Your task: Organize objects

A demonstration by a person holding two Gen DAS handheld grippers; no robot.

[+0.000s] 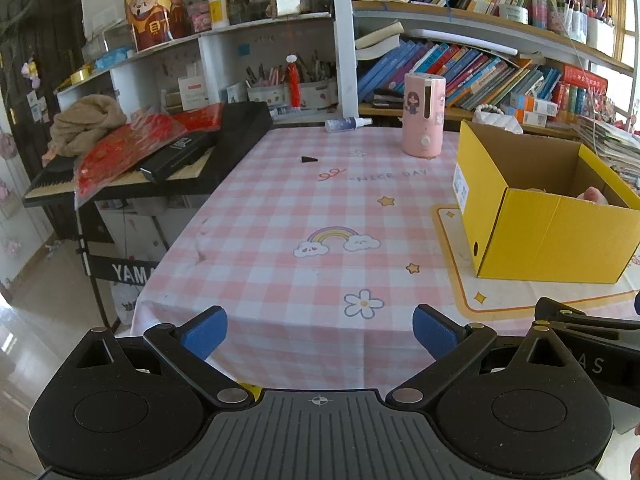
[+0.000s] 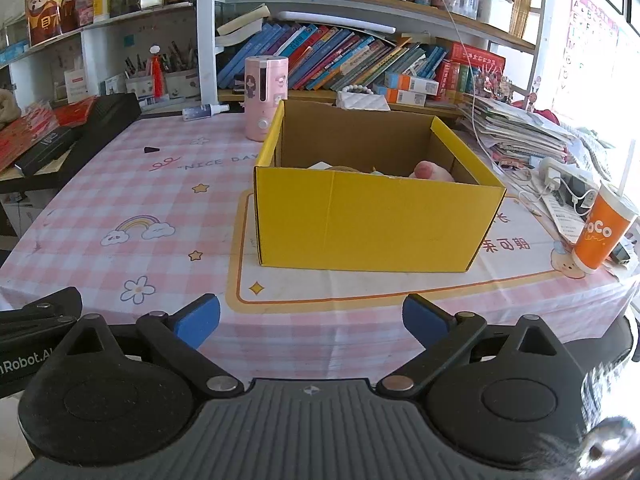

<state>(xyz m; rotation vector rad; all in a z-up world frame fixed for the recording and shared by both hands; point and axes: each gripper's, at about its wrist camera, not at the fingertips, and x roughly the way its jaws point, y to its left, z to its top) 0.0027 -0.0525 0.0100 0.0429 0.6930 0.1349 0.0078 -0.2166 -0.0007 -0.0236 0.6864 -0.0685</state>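
A yellow cardboard box (image 2: 372,220) (image 1: 552,236) stands open-topped on a cream mat on the pink checked tablecloth. A pink soft thing (image 2: 430,170) (image 1: 594,194) and other pale items lie inside it, mostly hidden by the wall. My left gripper (image 1: 320,330) hangs open over the table's near edge, left of the box, with nothing between its blue pads. My right gripper (image 2: 311,320) is also open and empty, in front of the box's near wall. A small black wedge (image 1: 309,159) (image 2: 151,149) lies alone far back on the cloth.
A pink humidifier (image 1: 424,114) (image 2: 266,96) and a small spray bottle (image 1: 347,123) (image 2: 205,111) stand at the table's back. An orange cup (image 2: 604,232), cables and stacked papers (image 2: 516,128) crowd the right side. A black keyboard (image 1: 160,156) with red packets adjoins the left edge. Bookshelves rise behind.
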